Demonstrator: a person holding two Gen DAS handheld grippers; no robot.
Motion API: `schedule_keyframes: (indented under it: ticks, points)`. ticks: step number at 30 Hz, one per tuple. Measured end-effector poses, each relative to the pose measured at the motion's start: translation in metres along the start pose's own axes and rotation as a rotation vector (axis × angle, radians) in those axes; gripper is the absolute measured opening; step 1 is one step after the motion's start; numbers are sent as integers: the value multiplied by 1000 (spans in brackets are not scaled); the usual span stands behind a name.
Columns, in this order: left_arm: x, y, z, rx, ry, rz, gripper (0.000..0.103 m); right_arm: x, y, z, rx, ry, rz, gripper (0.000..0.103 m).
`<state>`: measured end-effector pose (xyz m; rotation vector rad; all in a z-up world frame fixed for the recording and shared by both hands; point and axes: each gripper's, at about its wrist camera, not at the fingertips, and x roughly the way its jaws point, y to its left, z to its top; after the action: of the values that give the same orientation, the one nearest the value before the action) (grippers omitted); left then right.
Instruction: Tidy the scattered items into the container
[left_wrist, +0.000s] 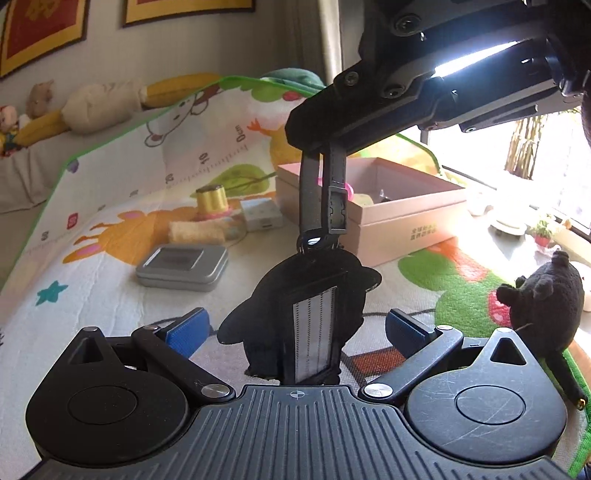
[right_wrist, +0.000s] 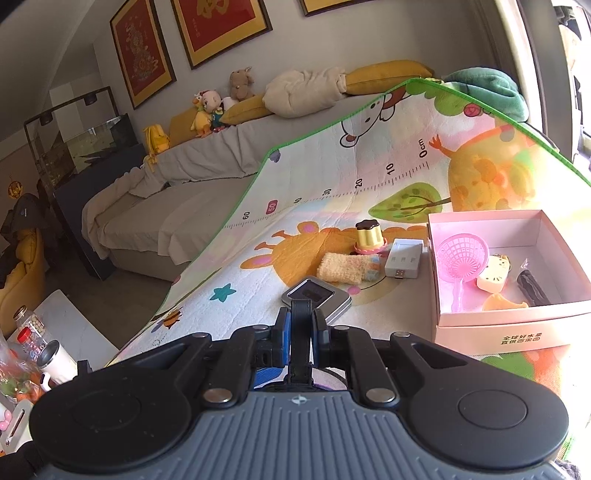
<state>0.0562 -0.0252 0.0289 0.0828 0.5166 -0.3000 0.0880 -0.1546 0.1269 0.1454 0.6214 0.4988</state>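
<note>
My right gripper (right_wrist: 301, 326) is shut on the black strap (right_wrist: 301, 332) of a luggage tag. In the left wrist view the right gripper (left_wrist: 325, 147) holds the strap (left_wrist: 325, 195) from above, and the black tag (left_wrist: 310, 314) hangs between my left gripper's open blue fingers (left_wrist: 188, 330). My left gripper (left_wrist: 295, 328) is open and empty. The pink box (right_wrist: 506, 332) stands to the right on the mat, with a pink strainer (right_wrist: 461, 258), a small yellow toy and a dark bar inside. It also shows in the left wrist view (left_wrist: 399, 225).
On the play mat lie a grey tin (right_wrist: 316, 297), a yellow fuzzy sock (right_wrist: 347, 271), a white USB adapter (right_wrist: 404, 258) and a pudding toy (right_wrist: 369, 236). A black plush (left_wrist: 546, 299) sits at the right. A sofa with cushions is behind.
</note>
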Motion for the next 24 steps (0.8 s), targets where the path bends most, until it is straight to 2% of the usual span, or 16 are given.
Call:
schedule_keyframes:
  ticks: [2, 4, 6, 8, 10, 12, 14, 16, 18, 20, 21, 23, 24]
  points:
    - [-3, 3, -1, -25, -26, -22, 103, 1, -1, -1, 5, -1, 9, 11]
    - [-8, 3, -2, -28, -55, -78, 103, 1, -1, -3, 3, -3, 17, 11]
    - [-9, -3, -2, -1, -70, -112, 102, 2, -2, -4, 3, 3, 23, 11]
    - [-9, -8, -3, 32, -81, -110, 98, 3, -3, -6, 5, 7, 20, 11]
    - [-5, -7, -3, 39, -66, -110, 56, 2, -6, -7, 13, 10, 17, 11]
    - [-4, -3, -3, 28, -60, -121, 55, 0, -10, -7, 19, 11, 21, 11]
    - [-4, -2, -4, 30, -62, -121, 45, -3, -12, -8, 27, 14, 30, 11]
    - [-6, 0, -3, 21, -64, -123, 24, -5, -13, -9, 19, 10, 30, 11]
    - [-9, 1, -3, 13, -66, -125, 14, -9, -16, -10, 21, 2, 35, 12]
    - [-12, 1, -2, 16, -70, -122, 10, -15, -21, -11, 28, -11, 38, 12]
    - [-13, 1, -2, 21, -71, -119, 10, -20, -25, -12, 29, -21, 32, 15]
    - [-17, -1, -2, 30, -71, -121, 9, -33, -34, -15, 24, -51, 3, 31]
    - [-19, -1, -1, 34, -73, -124, 9, -41, -39, -18, 17, -71, -19, 45]
